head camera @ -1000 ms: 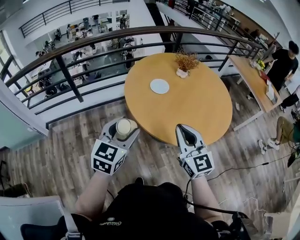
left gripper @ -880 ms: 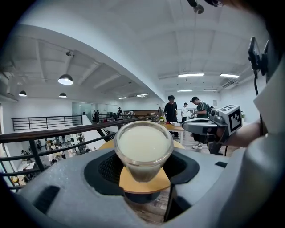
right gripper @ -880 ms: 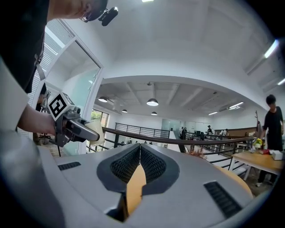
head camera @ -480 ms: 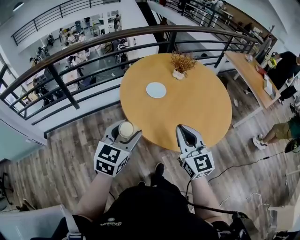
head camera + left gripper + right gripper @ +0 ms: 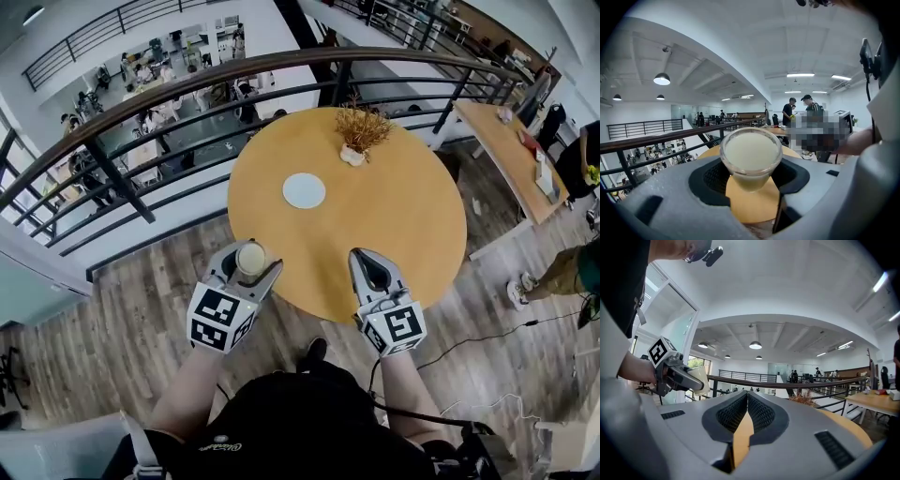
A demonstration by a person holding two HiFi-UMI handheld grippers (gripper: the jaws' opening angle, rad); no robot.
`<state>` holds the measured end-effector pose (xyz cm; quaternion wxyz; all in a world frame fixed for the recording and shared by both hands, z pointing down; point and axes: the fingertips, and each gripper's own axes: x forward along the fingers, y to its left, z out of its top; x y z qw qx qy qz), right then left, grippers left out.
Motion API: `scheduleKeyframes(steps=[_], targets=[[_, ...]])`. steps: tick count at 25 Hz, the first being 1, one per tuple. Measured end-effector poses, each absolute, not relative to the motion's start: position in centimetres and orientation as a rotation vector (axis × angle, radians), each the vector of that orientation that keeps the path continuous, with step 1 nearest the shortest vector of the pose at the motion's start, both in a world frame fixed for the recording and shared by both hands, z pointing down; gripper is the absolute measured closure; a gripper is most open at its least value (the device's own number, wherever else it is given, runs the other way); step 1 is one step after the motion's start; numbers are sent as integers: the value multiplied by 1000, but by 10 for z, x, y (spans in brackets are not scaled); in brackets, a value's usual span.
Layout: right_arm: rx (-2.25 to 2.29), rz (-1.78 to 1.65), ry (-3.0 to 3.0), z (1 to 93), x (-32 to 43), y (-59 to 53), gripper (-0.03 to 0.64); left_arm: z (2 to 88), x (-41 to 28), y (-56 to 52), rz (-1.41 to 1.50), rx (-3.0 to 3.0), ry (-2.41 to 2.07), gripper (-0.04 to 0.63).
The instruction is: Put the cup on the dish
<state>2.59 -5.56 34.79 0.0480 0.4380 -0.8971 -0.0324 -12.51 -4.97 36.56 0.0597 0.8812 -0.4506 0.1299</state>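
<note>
A clear cup [image 5: 249, 260] of pale liquid stands upright between the jaws of my left gripper [image 5: 251, 253], which is shut on it just off the near left edge of the round wooden table [image 5: 394, 225]. In the left gripper view the cup [image 5: 751, 157] fills the gap between the pads, above the table edge [image 5: 752, 206]. The white dish [image 5: 304, 190] lies on the table's far left part, well ahead of the cup. My right gripper [image 5: 364, 255] hovers over the table's near edge, shut and holding nothing; its pads meet [image 5: 746, 397]. The right gripper view also shows the left gripper [image 5: 677, 373].
A small pot of dried plant [image 5: 359, 131] stands on the table behind the dish. A curved railing [image 5: 187, 84] runs behind the table over a lower floor. A long desk [image 5: 506, 141] and people are at the right. A cable [image 5: 487, 333] lies on the wooden floor.
The table and dish have come a little closer and shifted left in the head view. Both grippers keep their places and their states, the cup still in the left one.
</note>
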Motion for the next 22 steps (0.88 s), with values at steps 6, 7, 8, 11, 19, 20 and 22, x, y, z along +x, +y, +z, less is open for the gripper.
scheduleKeyframes(steps=[6, 7, 8, 11, 19, 20, 22], targets=[[1270, -91, -2786, 343, 45, -102, 611, 358, -97, -93, 408, 2638, -1414, 342], [1261, -88, -2795, 342, 50, -107, 611, 356, -91, -98, 409, 2637, -1422, 342], [1251, -86, -2802, 340, 54, -113, 611, 354, -85, -103, 410, 2636, -1429, 342], [1218, -95, -2832, 334, 64, -125, 611, 347, -70, -115, 414, 2634, -1453, 342], [1201, -78, -2861, 336, 69, -148, 611, 350, -50, -135, 439, 2633, -1442, 342], [1189, -80, -2859, 336, 66, -148, 611, 350, -51, -137, 440, 2637, -1435, 342], [1152, -101, -2860, 335, 58, -149, 611, 349, -53, -142, 439, 2650, -1421, 342]])
